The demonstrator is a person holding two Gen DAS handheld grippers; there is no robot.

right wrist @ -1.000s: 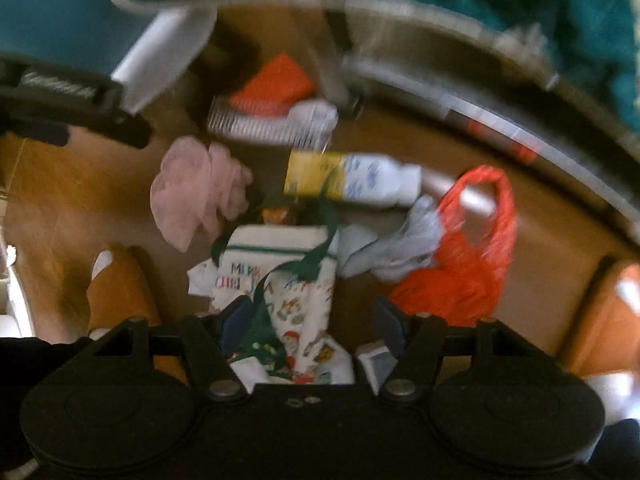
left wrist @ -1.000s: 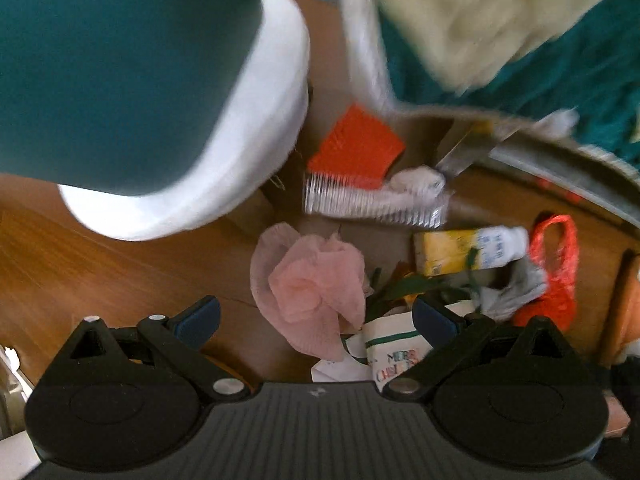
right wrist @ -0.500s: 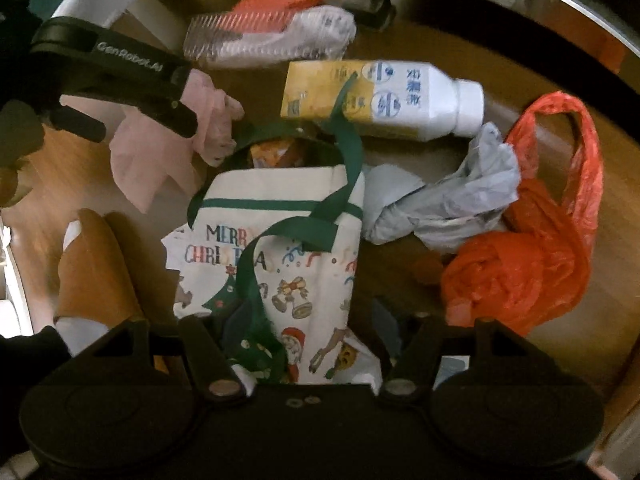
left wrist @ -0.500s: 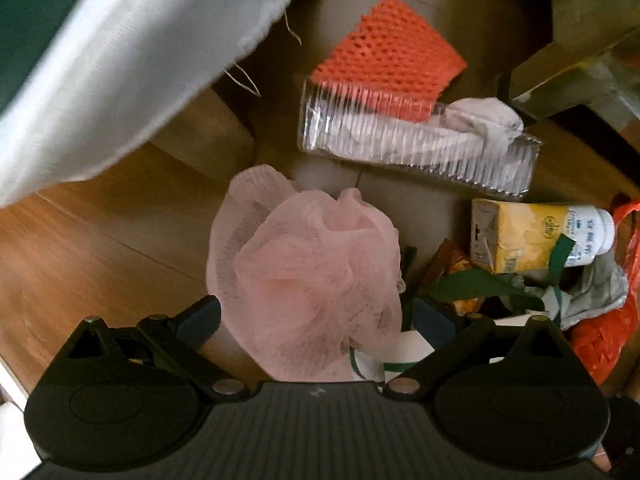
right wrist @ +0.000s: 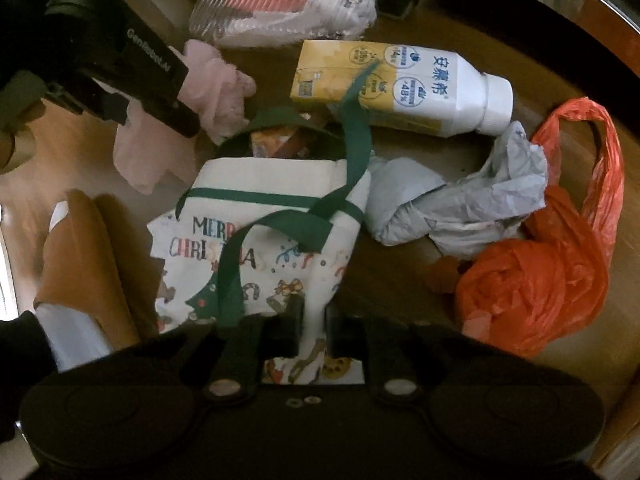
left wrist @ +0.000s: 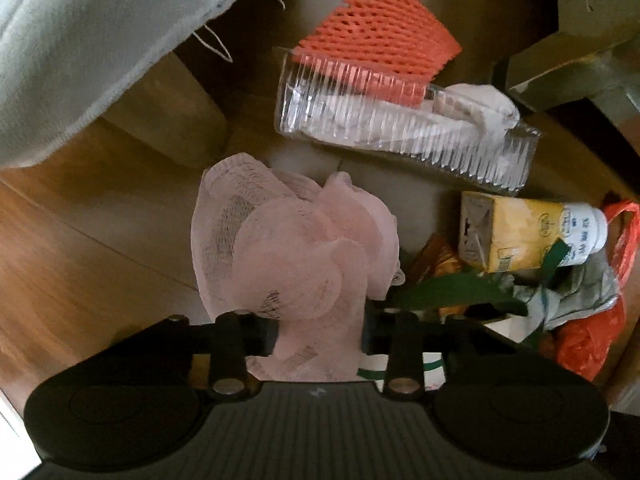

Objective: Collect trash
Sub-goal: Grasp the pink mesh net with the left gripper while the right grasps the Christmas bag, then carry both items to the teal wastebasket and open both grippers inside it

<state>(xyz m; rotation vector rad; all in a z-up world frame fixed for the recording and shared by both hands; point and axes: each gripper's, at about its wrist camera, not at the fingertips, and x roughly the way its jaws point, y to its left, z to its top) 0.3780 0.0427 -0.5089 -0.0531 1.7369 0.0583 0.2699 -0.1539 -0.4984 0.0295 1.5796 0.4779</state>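
Both of my hand-held grippers have dropped toward the floor [left wrist: 72,264] since the earlier frame, and their jaws have just been closing. My left hand-held gripper [left wrist: 320,328] points straight down and is now pinched on the pink mesh [left wrist: 288,248], which bulges up between its fingers. My right hand-held gripper [right wrist: 314,332] has narrowed to a slim gap with the lower edge of the Christmas bag [right wrist: 272,216] pressed between its fingers; the bag lies flat on the floor, its green handles [right wrist: 352,136] looping over the top.

Going left to right in the left view: a grey-white cloth edge [left wrist: 80,52] hangs over the upper left corner. Beyond the mesh lies an orange foam net [left wrist: 376,32], its near edge under a clear ribbed tray [left wrist: 400,132] with white paper inside. Right of that, a yellow carton bottle [left wrist: 520,236] lies on its side, then crumpled grey paper [left wrist: 580,292] and a red plastic bag [left wrist: 592,340] at the far right.

In the right view, a brown slipper [right wrist: 80,264] sits at the left beside the bag. A green handle crosses the carton bottle, and the grey paper touches the bag's right side, with the red bag just past it. An orange wrapper [right wrist: 276,140] shows in the bag's mouth.
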